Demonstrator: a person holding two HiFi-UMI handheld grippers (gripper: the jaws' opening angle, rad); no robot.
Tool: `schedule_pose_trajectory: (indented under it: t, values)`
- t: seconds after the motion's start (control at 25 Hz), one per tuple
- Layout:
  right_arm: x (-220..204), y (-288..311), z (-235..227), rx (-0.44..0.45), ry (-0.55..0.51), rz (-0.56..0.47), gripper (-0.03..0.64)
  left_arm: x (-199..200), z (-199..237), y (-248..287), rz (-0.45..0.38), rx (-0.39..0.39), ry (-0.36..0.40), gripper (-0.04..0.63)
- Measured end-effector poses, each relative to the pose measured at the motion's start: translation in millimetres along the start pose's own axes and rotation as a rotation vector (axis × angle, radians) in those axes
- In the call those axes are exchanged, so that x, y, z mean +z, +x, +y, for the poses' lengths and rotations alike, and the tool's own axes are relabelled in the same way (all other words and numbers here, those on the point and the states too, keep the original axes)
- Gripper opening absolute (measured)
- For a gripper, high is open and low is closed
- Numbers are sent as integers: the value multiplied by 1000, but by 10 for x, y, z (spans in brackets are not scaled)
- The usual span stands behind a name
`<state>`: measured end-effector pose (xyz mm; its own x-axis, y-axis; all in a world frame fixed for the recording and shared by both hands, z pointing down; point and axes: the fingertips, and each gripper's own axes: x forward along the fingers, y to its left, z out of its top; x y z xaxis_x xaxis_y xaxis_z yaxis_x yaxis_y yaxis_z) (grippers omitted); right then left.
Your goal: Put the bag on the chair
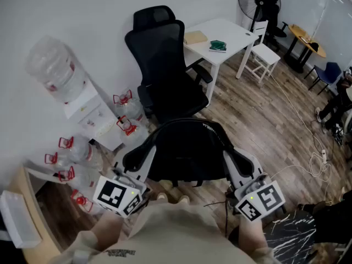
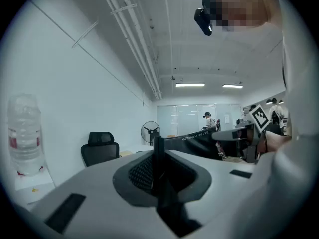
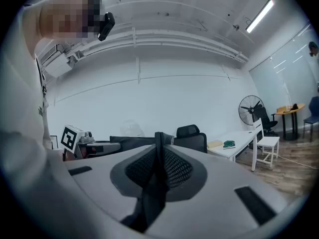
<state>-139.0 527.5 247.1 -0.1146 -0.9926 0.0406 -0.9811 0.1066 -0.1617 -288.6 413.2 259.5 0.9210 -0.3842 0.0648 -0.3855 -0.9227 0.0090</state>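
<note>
Both pairs of jaws are pinched tight on thin black webbing: the left gripper (image 2: pixel 158 156) clamps one upright strip of the bag's edge or strap, and the right gripper (image 3: pixel 159 151) does the same on the opposite side. Strung between them, the black bag (image 1: pixel 184 150) hangs in the air close to the person's body, its top stretched roughly level from one grip to the other.

The black office chair (image 1: pixel 165 70) stands just beyond it, seat facing the person, empty and not touched by the bag. A white table (image 1: pixel 231 34) sits behind the chair to the right, and clear water jugs (image 1: pixel 71 153) crowd the floor on the left.

The carry looks to be under way, with the placing not yet done. The next move appears to call for both grippers travelling forward together, keeping the bag level, lowering it onto the seat cushion between the armrests, and only then letting go.
</note>
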Motion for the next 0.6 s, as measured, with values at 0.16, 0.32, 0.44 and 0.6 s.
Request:
schedule_pose_trajectory:
  t: [0.16, 0.32, 0.44, 0.6]
  values:
    - [-11, -19, 12, -10, 16, -2, 57, -14, -36, -45, 4, -8, 1, 66]
    - [-19, -38, 11, -16, 29, -5, 58, -19, -57, -59, 8, -11, 1, 66]
    - [-22, -20, 22, -16, 24, -6, 58, -14, -36, -59, 10, -7, 1, 66]
    - [-36, -7, 18, -16, 26, 1, 58, -11, -24, -49, 13, -2, 1, 66]
